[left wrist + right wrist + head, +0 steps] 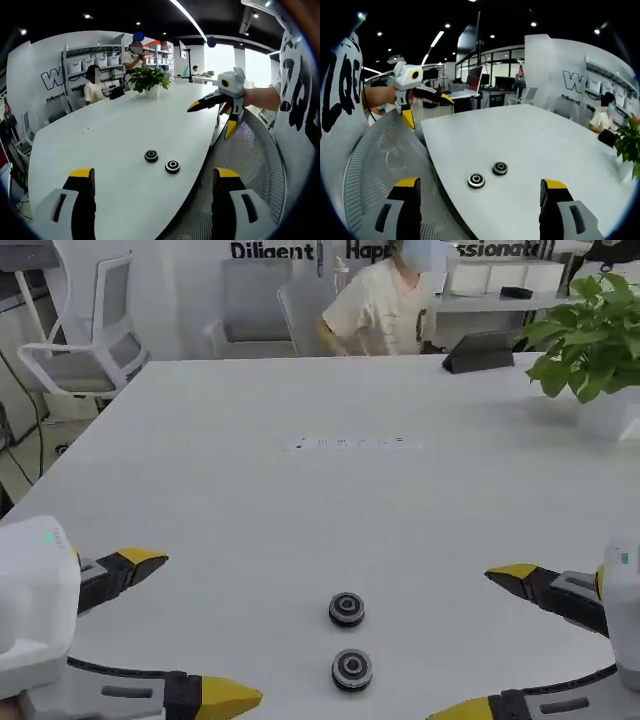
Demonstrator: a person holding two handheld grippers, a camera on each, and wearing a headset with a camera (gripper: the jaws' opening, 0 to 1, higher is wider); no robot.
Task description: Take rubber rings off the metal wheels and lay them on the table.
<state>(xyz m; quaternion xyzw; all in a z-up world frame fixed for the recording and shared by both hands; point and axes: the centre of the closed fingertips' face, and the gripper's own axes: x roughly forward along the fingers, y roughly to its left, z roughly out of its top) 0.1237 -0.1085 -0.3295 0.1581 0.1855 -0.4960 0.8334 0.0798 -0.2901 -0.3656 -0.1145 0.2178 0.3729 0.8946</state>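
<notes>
1. So: left tool (185, 630) and right tool (490, 640) are both wide open, holding nothing and hovering clear of the parts.
2. Far wheel (347, 609) and near wheel (352, 670) lie flat at the bench's (330, 490) 6 o'clock, near the front edge. Near wheel is at 6 o'clock of the far one, close but apart. Left tool is at their 9, right tool at their 3.
3. Rings (334, 611) look to be on both wheels (dark outer bands). None laid out yet.
4. Risk: a one-tool pull likely drags the whole wheel. The other tool should pin the hub.
5. Risk: the edge is close, so a nudge toward 6 o'clock could slide a wheel off.
6. Risk: wide jaws going for one wheel may knock its neighbour.
7. Risk: the ring is thin, so the jaws may catch metal and slip.
</notes>
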